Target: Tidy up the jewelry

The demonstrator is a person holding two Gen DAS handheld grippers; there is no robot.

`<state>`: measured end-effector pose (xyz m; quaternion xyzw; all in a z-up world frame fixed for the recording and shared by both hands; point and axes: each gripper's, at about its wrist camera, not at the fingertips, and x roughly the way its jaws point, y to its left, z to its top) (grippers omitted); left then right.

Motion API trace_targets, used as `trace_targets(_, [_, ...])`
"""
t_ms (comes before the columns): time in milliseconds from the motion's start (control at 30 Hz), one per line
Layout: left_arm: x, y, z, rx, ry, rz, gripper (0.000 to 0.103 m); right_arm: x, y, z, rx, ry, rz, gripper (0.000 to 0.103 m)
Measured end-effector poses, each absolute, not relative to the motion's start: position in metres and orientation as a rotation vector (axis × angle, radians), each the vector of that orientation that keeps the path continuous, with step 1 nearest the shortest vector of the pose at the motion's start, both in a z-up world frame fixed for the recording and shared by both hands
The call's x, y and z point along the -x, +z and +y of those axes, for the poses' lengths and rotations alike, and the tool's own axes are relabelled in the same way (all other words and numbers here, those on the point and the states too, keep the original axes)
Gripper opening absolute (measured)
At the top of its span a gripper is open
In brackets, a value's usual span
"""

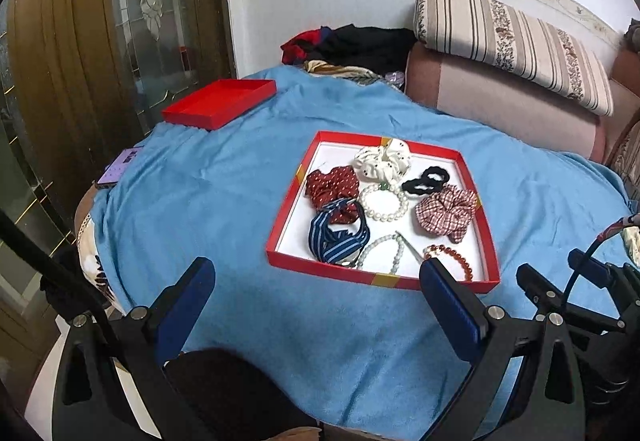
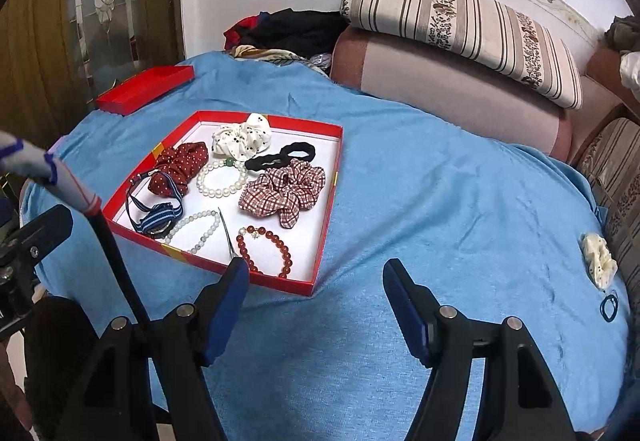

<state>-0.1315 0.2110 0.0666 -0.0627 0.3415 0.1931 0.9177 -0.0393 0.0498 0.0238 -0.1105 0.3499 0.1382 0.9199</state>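
A shallow red cardboard tray with a white floor lies on the blue cloth-covered table, left of centre in the right wrist view and centre-right in the left wrist view. In the right wrist view its long sides run from lower left toward upper right.

Inside it, a thin silver hairpin lies with its long axis nearly up-and-down in the frame, between a pale bead bracelet and a red bead bracelet. A white pearl bracelet sits mid-tray, a red-and-white checked fabric scrunchie to its right, a black hair tie stretched sideways above that.

Outside the tray — at the far right edge — a cream scrunchie rests on the cloth above a small dark ring-shaped hair tie.

The right gripper hovers with fingers wide, nothing between them. The left gripper is likewise spread and empty.
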Motion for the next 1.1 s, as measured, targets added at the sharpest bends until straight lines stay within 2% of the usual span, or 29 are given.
trace_targets(1100, [0.120,0.046,0.218,0.145,0.406,0.785,0.102,0.014,0.014,0.055,0.226,0.296,0.774,0.076])
